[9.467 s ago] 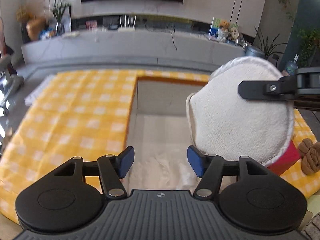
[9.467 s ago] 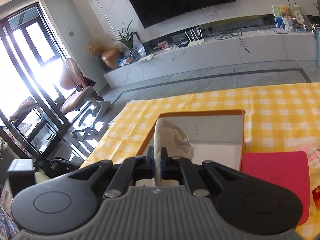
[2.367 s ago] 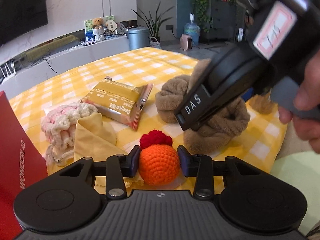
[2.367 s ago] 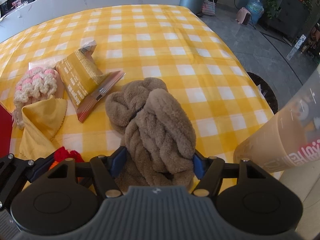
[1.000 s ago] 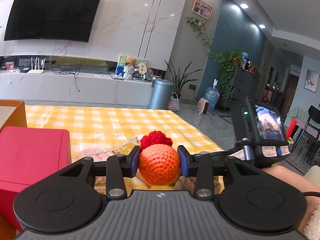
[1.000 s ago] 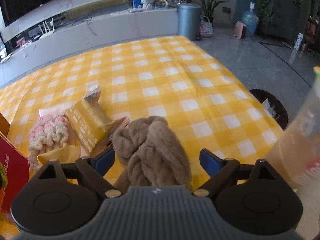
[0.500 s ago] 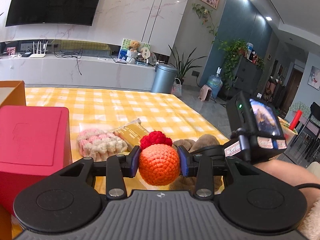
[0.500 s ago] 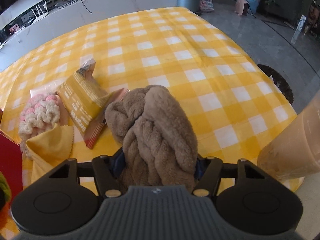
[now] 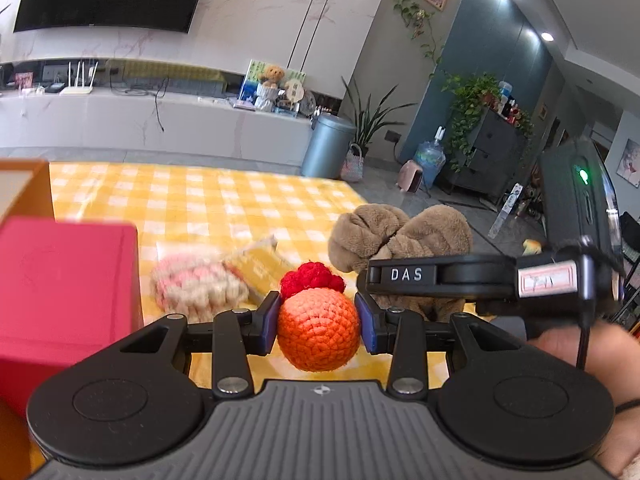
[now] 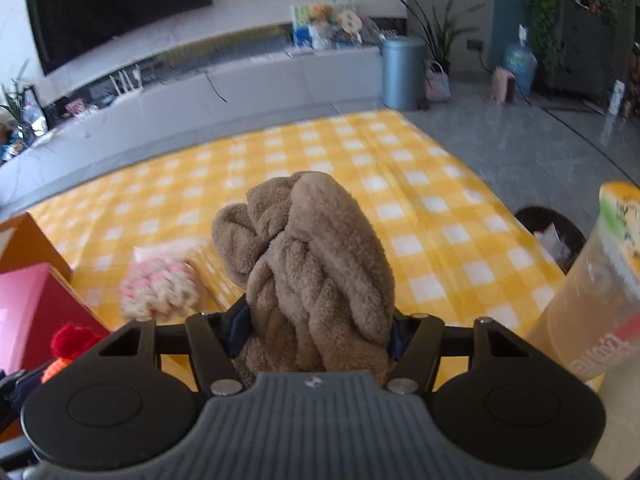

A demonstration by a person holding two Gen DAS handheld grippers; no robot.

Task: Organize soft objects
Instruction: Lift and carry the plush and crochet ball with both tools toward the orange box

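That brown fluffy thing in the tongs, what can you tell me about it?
The brown plush bundle looks like soft fleece twisted into thick braided rolls with a knot-like lump at one end. The right tongs have just closed on its lower part, blue pads pressing both sides. It stands upright above the yellow checked tablecloth.

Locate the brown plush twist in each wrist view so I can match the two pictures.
Left wrist: brown plush twist right of centre, clamped by the right gripper, behind the orange crochet ball.
Right wrist: brown plush twist dead centre, between the right gripper's pads.
Shared landmark: the pink-and-cream crochet piece on the yellow checked cloth, left of the twist in both.
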